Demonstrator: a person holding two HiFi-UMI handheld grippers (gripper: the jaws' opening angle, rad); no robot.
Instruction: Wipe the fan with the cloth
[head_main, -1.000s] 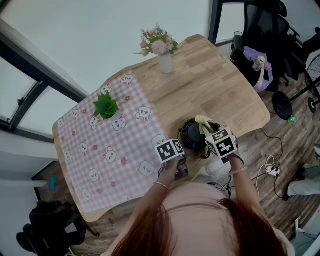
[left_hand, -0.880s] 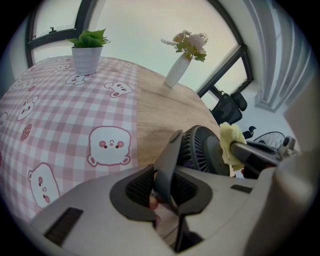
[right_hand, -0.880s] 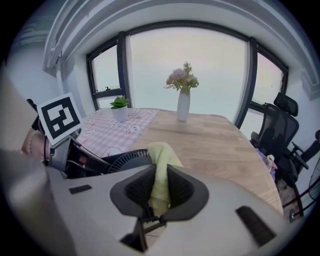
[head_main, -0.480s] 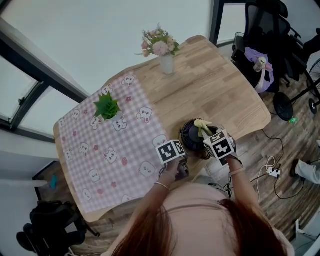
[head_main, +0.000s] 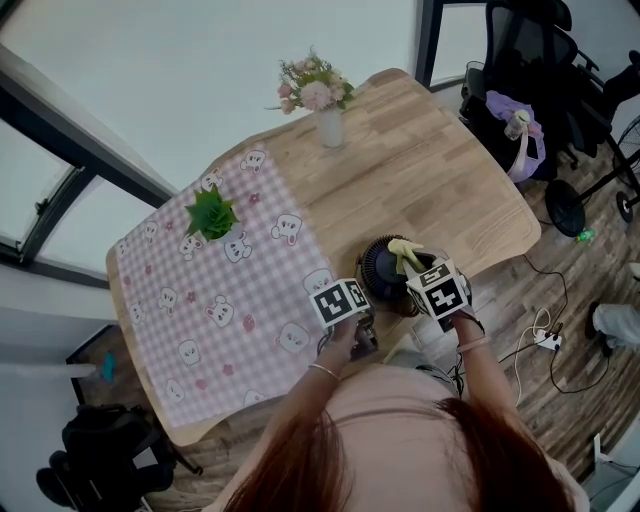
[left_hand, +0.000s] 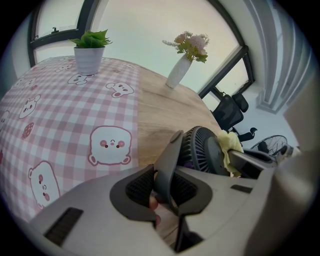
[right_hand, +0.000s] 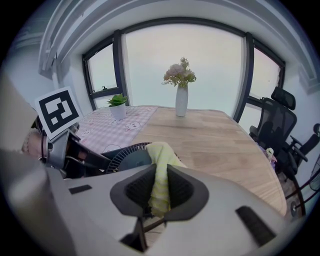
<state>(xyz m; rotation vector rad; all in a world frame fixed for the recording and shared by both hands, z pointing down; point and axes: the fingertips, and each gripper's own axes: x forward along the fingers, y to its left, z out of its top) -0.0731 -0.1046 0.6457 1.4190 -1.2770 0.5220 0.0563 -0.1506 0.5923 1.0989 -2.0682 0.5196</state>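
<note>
Left of our left gripper (left_hand: 164, 189), a pink checked tablecloth (left_hand: 60, 125) covers the smooth wooden table (left_hand: 160, 110). Its ribbed pads pinch the round, slatted fan (left_hand: 200, 150) by a flat grey part. Our right gripper (right_hand: 159, 192) clamps the soft yellow cloth (right_hand: 161, 160), which is draped on the fan just ahead.

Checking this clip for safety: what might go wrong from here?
The fan stands near the edge of the table, so a hard wipe might push it off. The left gripper clamps only a thin grey part of it, which may twist. The cloth pinched in the right gripper might snag on the grille.
</note>
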